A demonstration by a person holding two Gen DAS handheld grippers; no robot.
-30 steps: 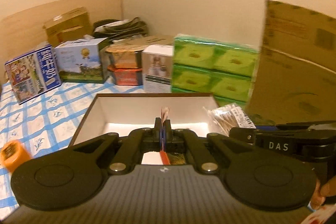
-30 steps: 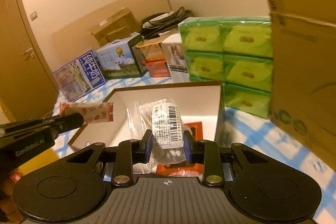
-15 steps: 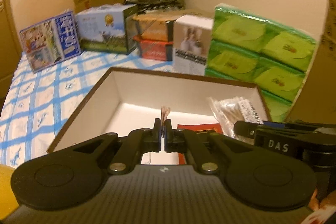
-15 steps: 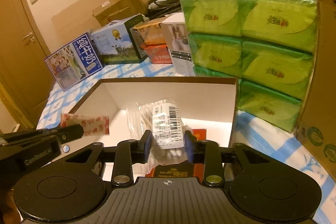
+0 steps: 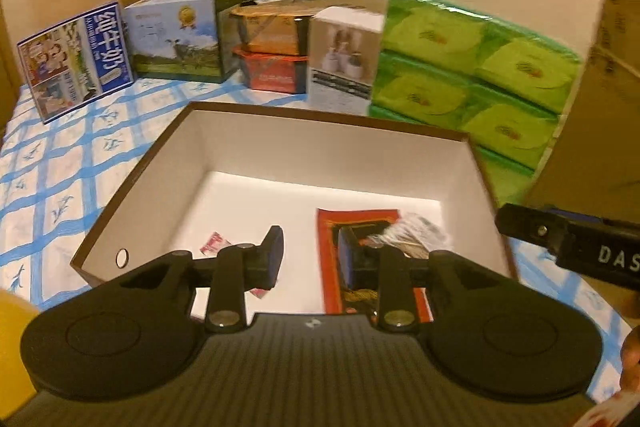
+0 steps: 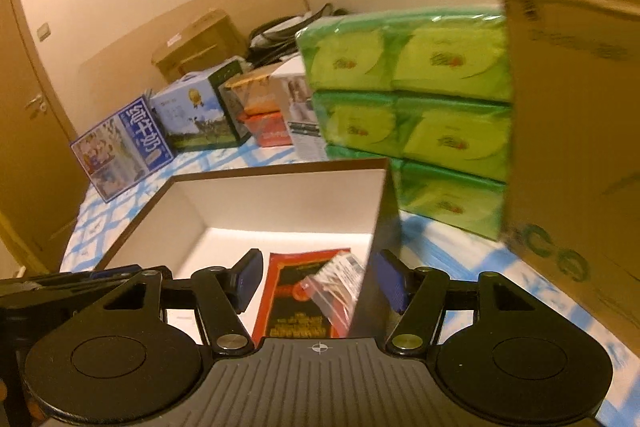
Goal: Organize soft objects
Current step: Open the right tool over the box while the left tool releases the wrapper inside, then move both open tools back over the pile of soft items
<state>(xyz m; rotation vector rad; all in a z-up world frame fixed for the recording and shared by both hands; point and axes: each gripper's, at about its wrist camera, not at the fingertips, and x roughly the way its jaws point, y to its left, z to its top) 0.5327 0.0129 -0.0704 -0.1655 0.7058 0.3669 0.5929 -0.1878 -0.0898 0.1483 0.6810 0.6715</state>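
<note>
Ahead of both pairs of fingers sits the open box (image 5: 320, 163), white inside with a brown rim, on the blue-checked cloth (image 5: 60, 163); beyond its far wall stand the green tissue packs (image 5: 472, 67) and a row of cartons.

Inside, the largest item is the flat red packet (image 6: 308, 291), lying on the box floor directly between and just past the right gripper (image 6: 318, 281) fingers, its long axis running away from them toward the far wall. Across its right part rests the clear bag of cotton swabs (image 6: 336, 281), tilted, its barcode label up and its length slanting toward the box's right wall. Smallest is the small red-and-white sachet (image 5: 214, 242), flat on the floor just beyond the left gripper (image 5: 312, 259), beside its left finger and partly hidden by it; which way it points I cannot tell.

Both grippers are spread wide and carry nothing.

All three look light and limp. The swab bag is probably slippery film that crumples, so a pinch across its narrow middle should hold better than a corner. The sachet is thin and likely needs an edge pinch. The red packet looks stiffer; take it by a short edge.
</note>
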